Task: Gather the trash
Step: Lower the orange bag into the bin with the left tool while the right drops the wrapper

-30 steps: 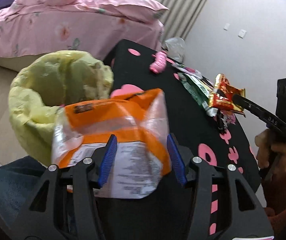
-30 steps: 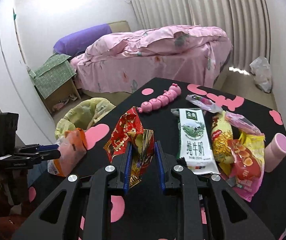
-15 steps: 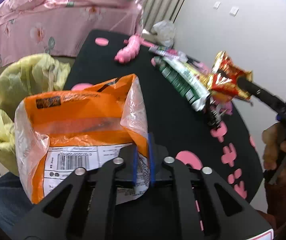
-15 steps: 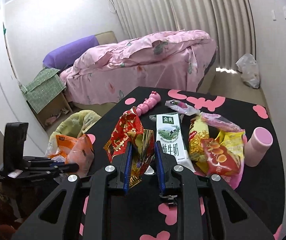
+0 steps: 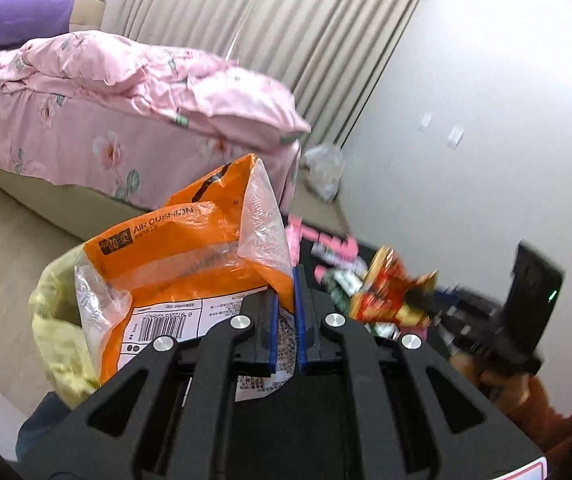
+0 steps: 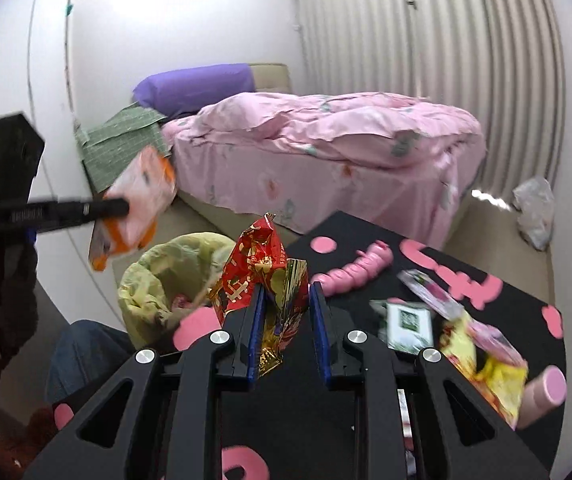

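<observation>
Left tongs (image 5: 284, 322) clamp an orange mailing bag (image 5: 190, 264) above the yellow-lined bin (image 6: 166, 276), while right tongs (image 6: 286, 322) pinch a red-and-gold wrapper (image 6: 264, 276) over the black tabletop (image 6: 365, 240).

Left claw (image 5: 285, 322) and right claw (image 6: 286, 322) both clamped, raised.

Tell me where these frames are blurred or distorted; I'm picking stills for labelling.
Left wrist view: the orange air-cushion bag is sharp, the red foil wrapper and right gripper smear; fisheye bends the curtain. Right wrist view: wrapper crisp, orange bag and left gripper motion-blurred, table items soft.
</observation>
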Demonstrator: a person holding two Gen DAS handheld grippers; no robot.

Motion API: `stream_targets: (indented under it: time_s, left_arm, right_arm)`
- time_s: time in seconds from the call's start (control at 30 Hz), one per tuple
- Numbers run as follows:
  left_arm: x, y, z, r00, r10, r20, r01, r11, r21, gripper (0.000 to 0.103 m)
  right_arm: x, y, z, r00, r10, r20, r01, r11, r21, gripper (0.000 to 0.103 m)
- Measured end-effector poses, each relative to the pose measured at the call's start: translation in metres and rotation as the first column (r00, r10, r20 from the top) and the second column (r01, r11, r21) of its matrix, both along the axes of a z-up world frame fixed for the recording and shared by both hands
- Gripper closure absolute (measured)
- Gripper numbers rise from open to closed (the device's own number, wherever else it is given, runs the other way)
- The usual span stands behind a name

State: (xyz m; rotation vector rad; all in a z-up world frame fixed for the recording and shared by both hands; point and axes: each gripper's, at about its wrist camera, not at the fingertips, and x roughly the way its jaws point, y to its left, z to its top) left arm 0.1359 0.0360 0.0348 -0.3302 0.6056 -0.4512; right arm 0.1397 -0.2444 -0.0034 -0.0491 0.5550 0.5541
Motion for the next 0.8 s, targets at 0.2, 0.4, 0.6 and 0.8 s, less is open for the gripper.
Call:
stream_targets:
  time_s: [0.2,0.4,0.6,0.8]
  left_arm:
    - [0.028,0.048,-0.007,1.000,-0.001,-0.011,-0.001,0.981,-0.193,0.097]
    - [0.054,0.096,-0.080,0.983,0.072,-0.171,-0.113,0.963,-0.245,0.097]
    - [0.054,0.118,-0.134,0.951,0.087,-0.296,-0.167,0.952,-0.258,0.096]
    - [0.056,0.115,-0.149,0.939,0.080,-0.334,-0.167,0.956,-0.240,0.096]
  right_arm:
    - [0.024,0.039,-0.002,0.998,0.060,-0.026,-0.060,0.998,-0.017,0.081]
    - [0.053,0.092,-0.010,0.989,0.143,-0.050,-0.146,0.987,-0.074,0.081]
    - [0.090,0.158,-0.032,0.959,0.252,-0.127,-0.268,0.955,-0.128,0.081]
    - [0.117,0.198,-0.058,0.952,0.263,-0.154,-0.290,0.936,-0.199,0.081]
